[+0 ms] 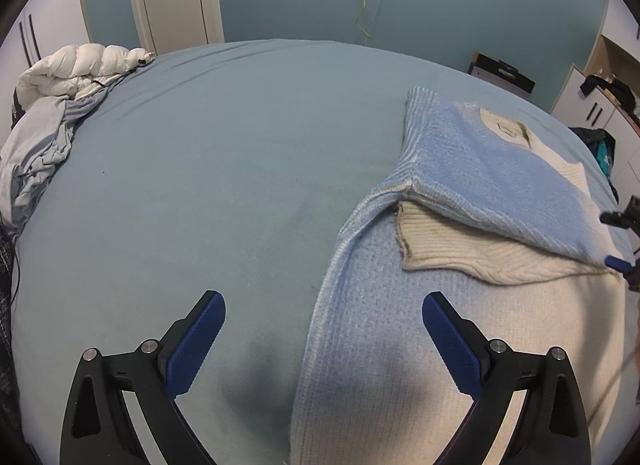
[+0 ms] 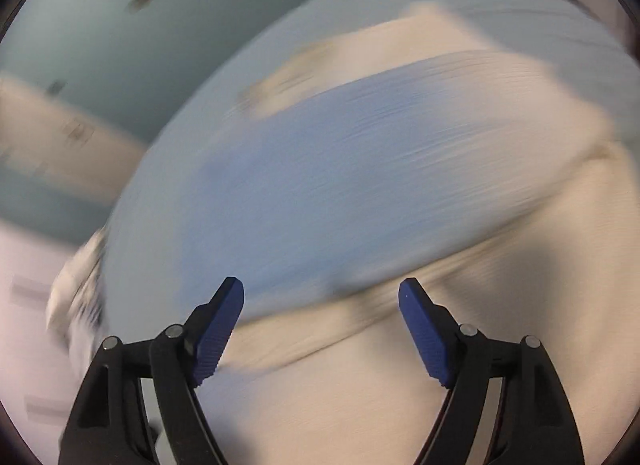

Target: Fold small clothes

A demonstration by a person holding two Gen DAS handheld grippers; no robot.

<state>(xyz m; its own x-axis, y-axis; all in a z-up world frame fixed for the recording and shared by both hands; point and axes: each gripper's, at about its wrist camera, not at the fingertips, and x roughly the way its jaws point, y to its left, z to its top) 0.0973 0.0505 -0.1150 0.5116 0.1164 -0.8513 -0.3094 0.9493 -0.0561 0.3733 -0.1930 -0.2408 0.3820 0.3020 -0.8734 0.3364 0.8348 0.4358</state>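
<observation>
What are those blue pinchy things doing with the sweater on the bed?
A person is folding a blue and cream sweater on the bed using two hand-held grippers. One sleeve is already folded over the sweater's body. The left gripper is open and hovers over the sweater's near edge, holding nothing. The right gripper is open too, with nothing between its pads; its picture is blurred. A white puffy jacket lies at the bed's far corner.

bare bed sheet (image 1: 224, 169) lies left of sweater (image 1: 460, 169)
</observation>
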